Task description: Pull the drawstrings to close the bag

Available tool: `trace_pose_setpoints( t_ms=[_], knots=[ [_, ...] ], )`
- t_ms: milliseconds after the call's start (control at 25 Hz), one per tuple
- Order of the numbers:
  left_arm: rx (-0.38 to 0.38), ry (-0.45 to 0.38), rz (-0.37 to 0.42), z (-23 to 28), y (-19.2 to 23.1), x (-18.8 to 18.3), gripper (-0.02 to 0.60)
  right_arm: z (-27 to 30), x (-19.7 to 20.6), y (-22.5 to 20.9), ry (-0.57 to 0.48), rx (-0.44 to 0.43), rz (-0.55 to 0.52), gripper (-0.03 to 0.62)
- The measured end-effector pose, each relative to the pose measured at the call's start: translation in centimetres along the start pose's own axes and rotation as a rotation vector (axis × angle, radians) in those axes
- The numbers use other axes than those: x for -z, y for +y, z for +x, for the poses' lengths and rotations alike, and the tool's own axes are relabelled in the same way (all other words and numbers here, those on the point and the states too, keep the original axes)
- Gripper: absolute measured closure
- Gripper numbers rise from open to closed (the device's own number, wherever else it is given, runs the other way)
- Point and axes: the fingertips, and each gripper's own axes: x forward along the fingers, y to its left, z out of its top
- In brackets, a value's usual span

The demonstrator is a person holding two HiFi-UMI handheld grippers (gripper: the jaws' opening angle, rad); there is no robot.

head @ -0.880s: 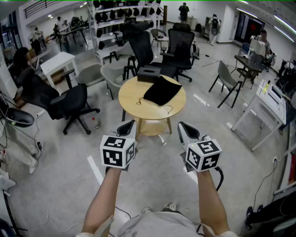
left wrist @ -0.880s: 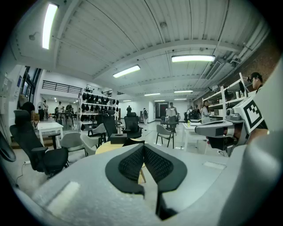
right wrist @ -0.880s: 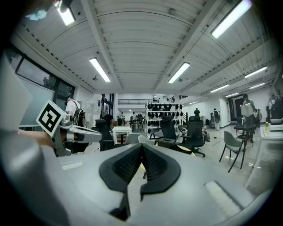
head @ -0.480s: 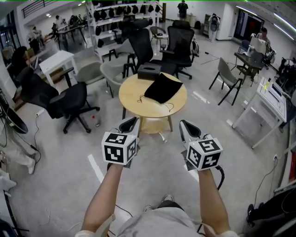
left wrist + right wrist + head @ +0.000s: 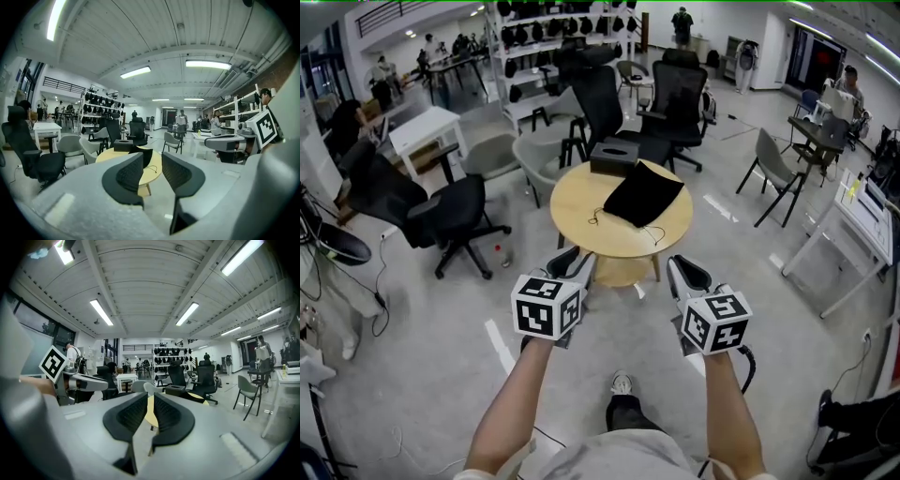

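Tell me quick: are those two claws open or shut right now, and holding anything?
Left gripper: open, jaws clearly apart, holding nothing.
Right gripper: almost closed, only a narrow gap left between the jaws, holding nothing.

No legible text (none anywhere)

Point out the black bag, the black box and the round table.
black bag (image 5: 644, 195), head view, middle of the cloth
black box (image 5: 614, 155), head view, its top
round table (image 5: 579, 199), head view, bare left top
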Motion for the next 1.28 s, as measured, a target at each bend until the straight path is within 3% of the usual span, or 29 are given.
trace_pose_setpoints(
  t_ms=[680,1280],
  knots=[
    [-0.081,-0.003,-0.027,13.3,8.8,-4.9,0.337,15.7,-1.8,-8.1,0.041,-0.073,0.016,0.471],
    [-0.120,-0.002,-0.024,22.3,13.7,-8.0,0.295,26.0,-3.7,-13.5,0.054,-0.115,0.003,0.414]
  ],
)
